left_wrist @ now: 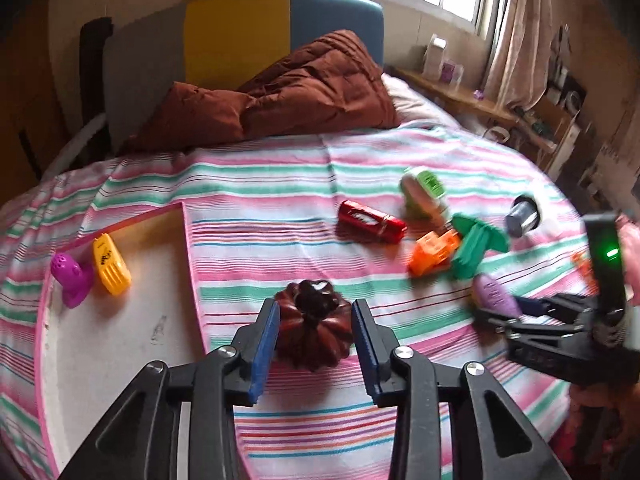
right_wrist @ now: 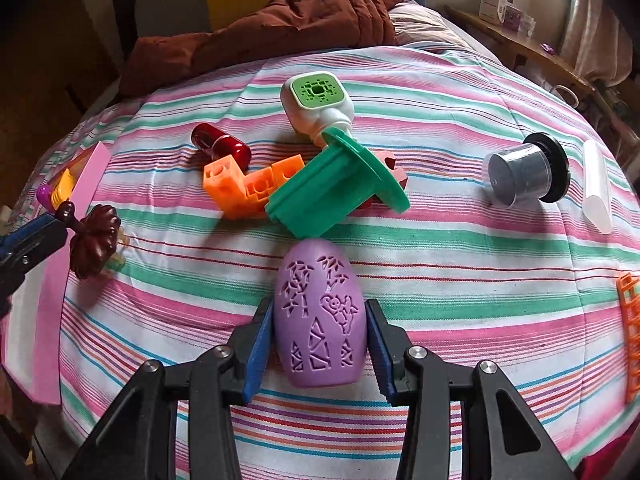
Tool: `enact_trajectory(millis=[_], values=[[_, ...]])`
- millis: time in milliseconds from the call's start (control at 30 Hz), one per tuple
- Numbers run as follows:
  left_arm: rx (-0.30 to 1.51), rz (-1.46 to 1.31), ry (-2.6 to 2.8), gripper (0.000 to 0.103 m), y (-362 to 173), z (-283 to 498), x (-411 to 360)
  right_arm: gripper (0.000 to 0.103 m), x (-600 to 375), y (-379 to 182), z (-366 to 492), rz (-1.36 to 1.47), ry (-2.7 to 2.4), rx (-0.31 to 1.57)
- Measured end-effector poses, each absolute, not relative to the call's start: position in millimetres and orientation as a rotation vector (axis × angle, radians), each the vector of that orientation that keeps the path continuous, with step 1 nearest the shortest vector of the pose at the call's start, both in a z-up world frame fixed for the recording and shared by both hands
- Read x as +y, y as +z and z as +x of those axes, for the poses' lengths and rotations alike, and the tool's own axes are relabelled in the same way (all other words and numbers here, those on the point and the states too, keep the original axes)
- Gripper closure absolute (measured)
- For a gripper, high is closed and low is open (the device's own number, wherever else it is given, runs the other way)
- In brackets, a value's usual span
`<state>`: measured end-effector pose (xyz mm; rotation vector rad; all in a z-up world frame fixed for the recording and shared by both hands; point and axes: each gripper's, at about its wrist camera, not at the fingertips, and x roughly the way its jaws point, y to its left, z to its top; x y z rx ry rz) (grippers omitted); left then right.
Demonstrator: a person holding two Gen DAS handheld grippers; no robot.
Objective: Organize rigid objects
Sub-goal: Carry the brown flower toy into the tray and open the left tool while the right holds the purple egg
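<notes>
A dark brown pumpkin figure (left_wrist: 314,324) lies on the striped bedspread just right of a pink-rimmed box (left_wrist: 132,222). My left gripper (left_wrist: 315,306) straddles it, blue pads close on both sides, and I see no clear press, so it is open. The box holds a yellow piece (left_wrist: 111,266) and a magenta piece (left_wrist: 72,284). My right gripper (right_wrist: 319,305) is shut on a purple egg-shaped case (right_wrist: 320,316) with cut-out patterns. The left wrist view shows that right gripper (left_wrist: 516,308) at the right, with the case (left_wrist: 496,294) in it.
Beyond the purple case lie a green flanged piece (right_wrist: 336,184), orange linked cubes (right_wrist: 240,188), a red capsule (right_wrist: 222,146) and a white-and-green block (right_wrist: 316,104). A grey cylinder (right_wrist: 520,176), a white tube (right_wrist: 598,188) and an orange lattice (right_wrist: 630,336) lie to the right. A brown duvet (left_wrist: 300,88) is at the bed's head.
</notes>
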<state>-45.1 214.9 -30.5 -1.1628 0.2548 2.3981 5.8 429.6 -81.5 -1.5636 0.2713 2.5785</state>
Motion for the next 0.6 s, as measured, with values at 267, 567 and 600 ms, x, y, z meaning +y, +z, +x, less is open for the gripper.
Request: enact_trajectory(millis=[267, 567, 600], values=[[0.283, -1.163, 2.395, 0.074, -46.6, -59.6, 231.4, 0.058, 429.5, -82.0, 2.9, -1.571, 2.584, 0.251], [0.086, -1.138, 2.385, 0.08, -23.8, -52.9, 200.7, 0.058, 425.2, -79.6, 5.6, -1.574, 2.592, 0.254], [0.073, -1.133, 2.387, 0.08, -20.2, -52.3, 196.9, 0.058, 424.1, -79.4, 5.4, -1.576, 2.597, 0.258]])
